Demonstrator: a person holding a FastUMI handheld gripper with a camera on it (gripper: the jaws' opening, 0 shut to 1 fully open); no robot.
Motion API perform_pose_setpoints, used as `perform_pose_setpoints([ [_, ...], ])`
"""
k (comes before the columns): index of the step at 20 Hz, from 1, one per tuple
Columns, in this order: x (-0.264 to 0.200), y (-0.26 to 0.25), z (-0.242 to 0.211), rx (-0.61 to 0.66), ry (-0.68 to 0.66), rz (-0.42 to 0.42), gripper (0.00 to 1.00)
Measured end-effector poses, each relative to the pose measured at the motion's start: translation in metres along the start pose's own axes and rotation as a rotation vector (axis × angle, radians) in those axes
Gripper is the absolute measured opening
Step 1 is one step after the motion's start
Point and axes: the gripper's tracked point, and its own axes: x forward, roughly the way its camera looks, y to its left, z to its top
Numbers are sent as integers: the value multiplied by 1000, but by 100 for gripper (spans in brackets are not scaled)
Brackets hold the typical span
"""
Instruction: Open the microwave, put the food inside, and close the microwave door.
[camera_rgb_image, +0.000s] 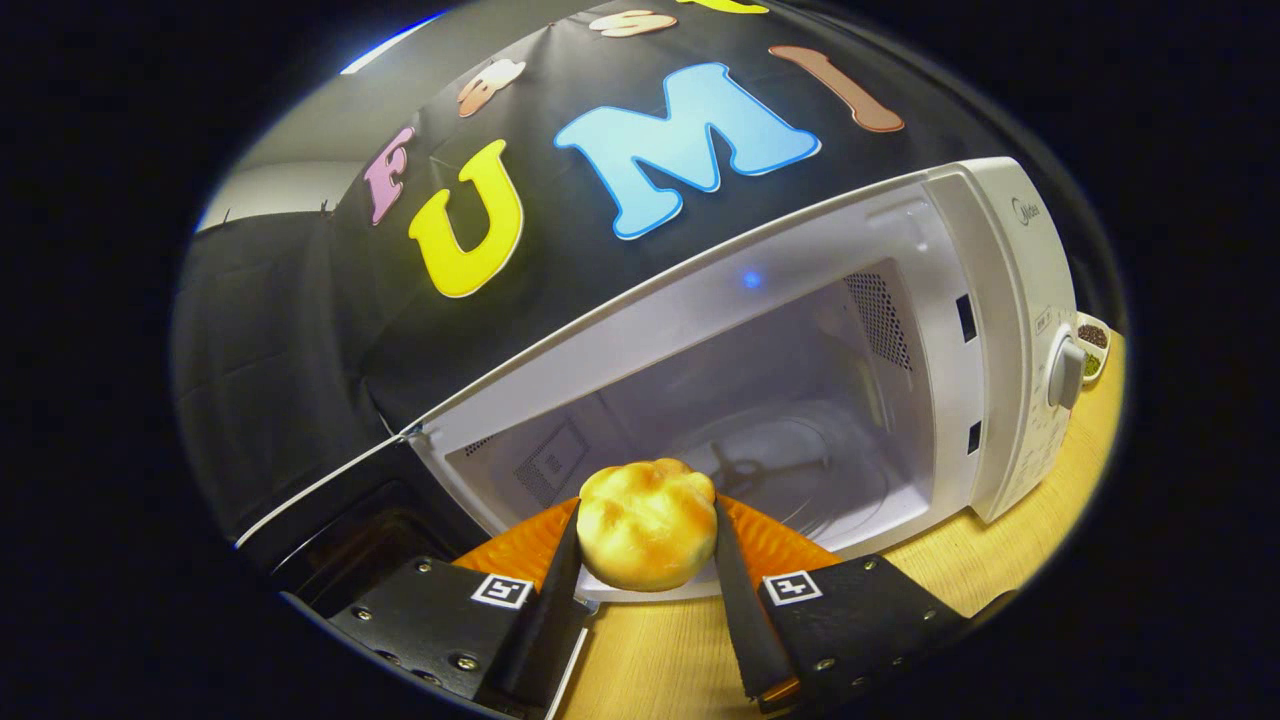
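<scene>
In the gripper view, the gripper is clenched on a golden bread roll, one finger pressing each side of it, and the roll is held just in front of the open mouth of the white microwave, which stands on the wooden table. The microwave's door is swung wide open off to the left of the fingers, and its glass turntable lies inside the cavity beyond the roll. Past the microwave's control knob, near the table's far edge, sits a small white dish with dark contents.
</scene>
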Motion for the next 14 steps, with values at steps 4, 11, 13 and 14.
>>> perform_pose_setpoints([
  [4, 5, -1, 3, -8, -9, -4, 69],
  [11, 22, -11, 9, -38, -30, -38, 69],
  [13, 26, -14, 8, -37, -27, -45, 69],
  [14, 28, -16, 8, -31, -25, -47, 69],
])
